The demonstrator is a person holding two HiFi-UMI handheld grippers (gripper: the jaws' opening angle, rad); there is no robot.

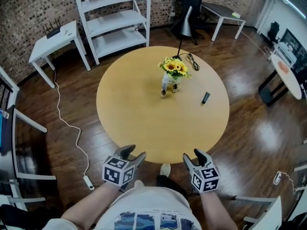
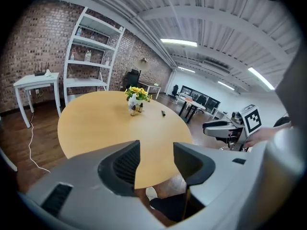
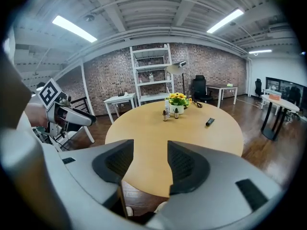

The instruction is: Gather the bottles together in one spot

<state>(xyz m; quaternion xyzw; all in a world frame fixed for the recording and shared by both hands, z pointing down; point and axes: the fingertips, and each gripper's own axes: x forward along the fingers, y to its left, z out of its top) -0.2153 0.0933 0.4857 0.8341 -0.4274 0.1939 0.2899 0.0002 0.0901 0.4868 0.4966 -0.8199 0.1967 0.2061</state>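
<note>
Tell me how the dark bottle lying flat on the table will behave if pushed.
Lying on its side, the dark bottle would probably roll if nudged across its length. It looks small against the table, so likely light.

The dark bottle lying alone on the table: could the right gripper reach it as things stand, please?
Probably yes. The right gripper is open and empty, and only bare table lies between it and the dark bottle; the flowers stand off to the left. It needs a long reach.
</note>
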